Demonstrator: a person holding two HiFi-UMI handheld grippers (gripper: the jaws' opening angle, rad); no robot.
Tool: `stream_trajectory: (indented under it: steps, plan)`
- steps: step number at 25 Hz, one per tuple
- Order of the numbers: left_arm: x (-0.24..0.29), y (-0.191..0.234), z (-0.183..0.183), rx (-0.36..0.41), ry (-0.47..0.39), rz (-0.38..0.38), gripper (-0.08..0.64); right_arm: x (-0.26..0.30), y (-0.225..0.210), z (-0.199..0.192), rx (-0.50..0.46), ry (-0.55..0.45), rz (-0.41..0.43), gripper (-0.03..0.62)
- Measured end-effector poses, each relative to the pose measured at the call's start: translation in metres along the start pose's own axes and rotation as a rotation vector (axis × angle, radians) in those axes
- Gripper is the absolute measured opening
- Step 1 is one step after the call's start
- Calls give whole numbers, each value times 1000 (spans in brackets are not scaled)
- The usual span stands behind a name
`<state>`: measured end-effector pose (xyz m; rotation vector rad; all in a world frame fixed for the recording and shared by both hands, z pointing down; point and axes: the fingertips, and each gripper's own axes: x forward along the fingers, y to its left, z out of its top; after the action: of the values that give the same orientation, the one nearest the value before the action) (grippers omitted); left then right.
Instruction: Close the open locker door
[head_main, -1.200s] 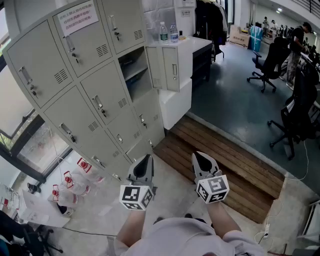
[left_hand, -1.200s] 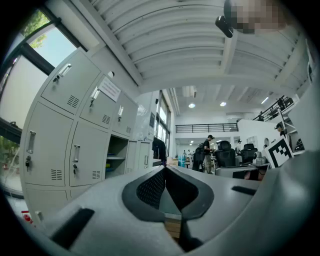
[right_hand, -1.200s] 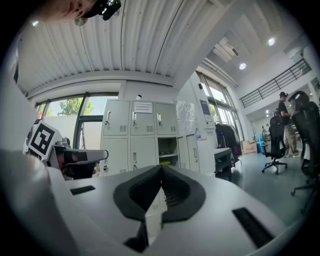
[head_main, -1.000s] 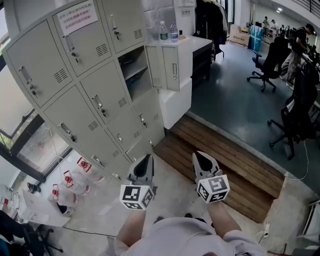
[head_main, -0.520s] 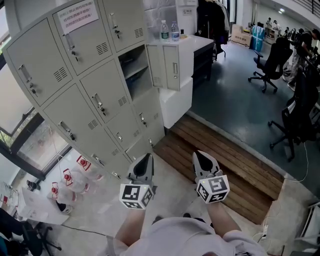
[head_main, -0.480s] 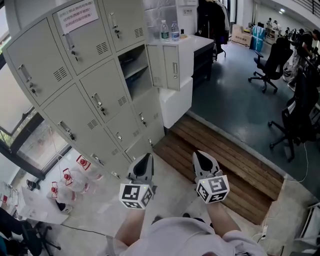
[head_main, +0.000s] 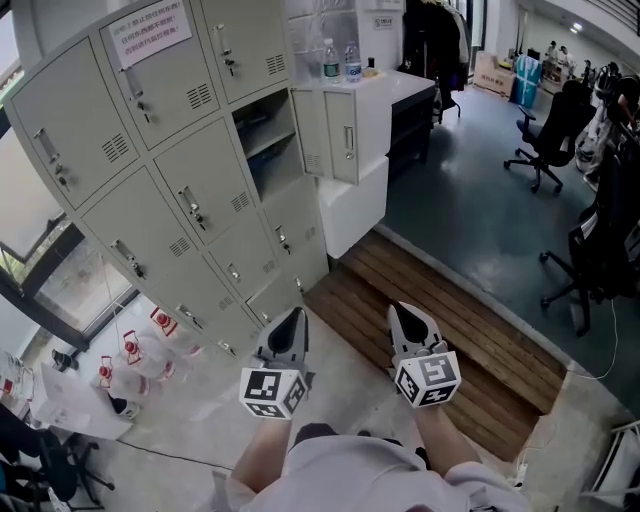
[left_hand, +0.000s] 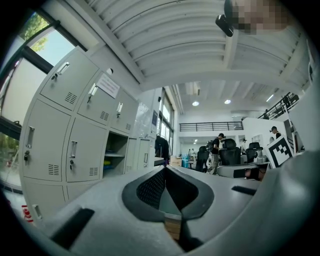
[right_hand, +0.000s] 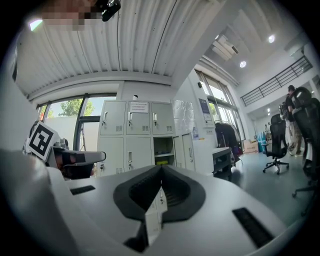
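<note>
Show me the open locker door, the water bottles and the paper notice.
open locker door (head_main: 335, 140), head view, middle of its panel
water bottles (head_main: 329, 62), head view, left bottle's body
paper notice (head_main: 150, 27), head view, centre of sheet

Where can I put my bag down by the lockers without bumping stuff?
The wooden platform between the lockers and the dark floor looks bare. The white counter is free toward its right; bottles crowd its locker end. Red-labelled containers clutter the floor at the lockers' foot, left.

Grey moulded shells on left gripper (head_main: 296, 314) and right gripper (head_main: 399, 309), black textured pads (left_hand: 152, 189) inside, white cube (head_main: 272, 392) with black square markers at each rear, pale top (head_main: 350, 478) worn.
</note>
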<state>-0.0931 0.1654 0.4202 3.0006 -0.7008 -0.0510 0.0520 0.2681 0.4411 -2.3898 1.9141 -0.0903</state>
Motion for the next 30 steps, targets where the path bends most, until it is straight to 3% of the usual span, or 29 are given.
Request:
stream_trajectory:
  steps: [5,11,23,30]
  plan:
    - [26,7,-4,6,6,-3,8,23,-17,0,-1,-5,2,12]
    - [79,54,-12,-13,1,-5,8,79,-34,-11,-1,10,-18,12]
    - [278,203,-2,5,12,-145,8,301,-92,-1,7,-20,-187,12]
    - [351,262,1,-16,20,-161,8,393,-112,7,-1,-12,-208,12]
